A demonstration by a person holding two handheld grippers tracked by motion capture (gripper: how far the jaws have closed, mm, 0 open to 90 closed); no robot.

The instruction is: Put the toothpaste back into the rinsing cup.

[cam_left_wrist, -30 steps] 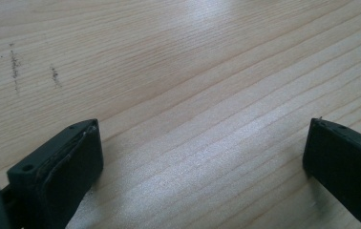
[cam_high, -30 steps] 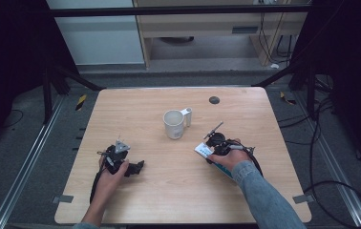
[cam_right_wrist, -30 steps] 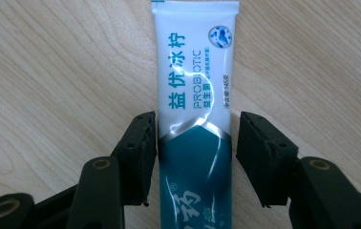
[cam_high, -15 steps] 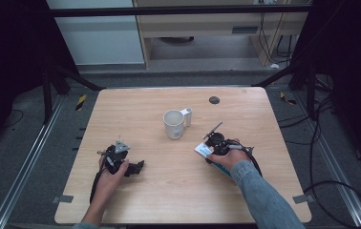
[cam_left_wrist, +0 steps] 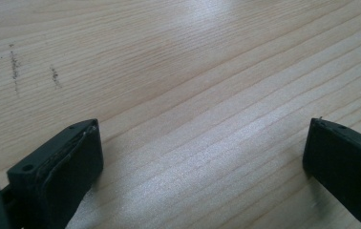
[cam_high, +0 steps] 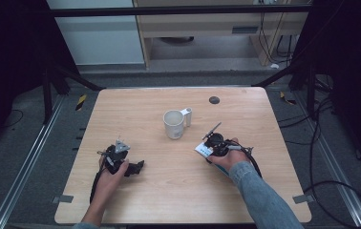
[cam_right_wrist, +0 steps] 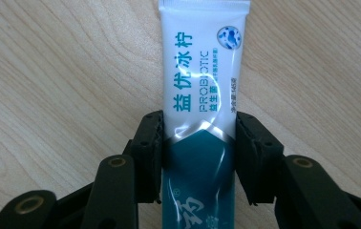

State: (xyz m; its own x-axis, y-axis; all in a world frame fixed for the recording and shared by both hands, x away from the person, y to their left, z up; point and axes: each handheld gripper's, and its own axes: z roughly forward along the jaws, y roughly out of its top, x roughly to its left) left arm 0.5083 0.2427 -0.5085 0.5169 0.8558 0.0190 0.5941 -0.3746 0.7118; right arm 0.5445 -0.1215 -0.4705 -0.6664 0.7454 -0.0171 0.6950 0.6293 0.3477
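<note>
Between the right gripper's jaws sits a clamped toothpaste tube.

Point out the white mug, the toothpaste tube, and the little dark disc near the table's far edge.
White ceramic mug (cam_high: 174, 125), high view, outer wall.
White and teal toothpaste tube (cam_right_wrist: 202, 76), right gripper view, printed white section.
Small dark round disc (cam_high: 214, 100), high view, centre.

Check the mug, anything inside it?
From the high view, the white mug stands upright mid-table with its opening up. The visible interior looks pale and empty, but its near wall hides part of the bottom. The right gripper is clamped on a toothpaste tube.
</note>
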